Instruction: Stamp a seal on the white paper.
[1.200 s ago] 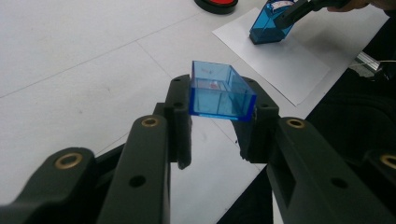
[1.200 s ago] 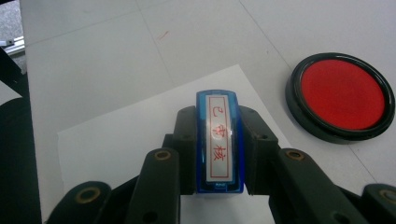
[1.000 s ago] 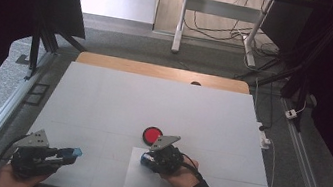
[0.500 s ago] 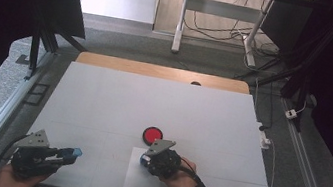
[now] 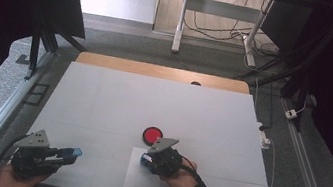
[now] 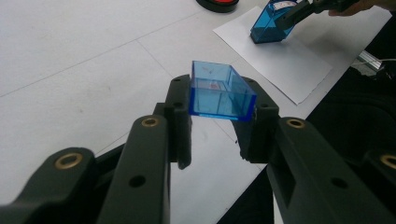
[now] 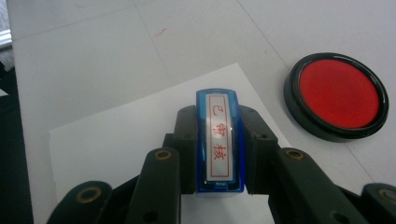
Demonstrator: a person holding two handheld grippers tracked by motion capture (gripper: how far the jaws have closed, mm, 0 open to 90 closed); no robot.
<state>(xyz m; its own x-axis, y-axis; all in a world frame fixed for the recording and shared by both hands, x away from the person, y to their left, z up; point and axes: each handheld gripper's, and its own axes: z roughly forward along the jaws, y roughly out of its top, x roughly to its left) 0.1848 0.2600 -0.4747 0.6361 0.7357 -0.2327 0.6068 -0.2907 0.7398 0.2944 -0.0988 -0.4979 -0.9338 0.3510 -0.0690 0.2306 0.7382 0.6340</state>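
Stamp underside hidden by its own body and the right gripper jaws, so contact with the paper sheet can't be told. Red ink pad cut off by the top edge in the left gripper view. Blue cap too small in the high view to read. Person's forearms cut off at the bottom edge

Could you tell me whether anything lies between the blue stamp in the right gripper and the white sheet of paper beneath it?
Nothing visible does. The right gripper holds the blue transparent plastic stamp over the white sheet of paper, whose surface there is bare. The round red ink pad sits off the sheet, to one side.
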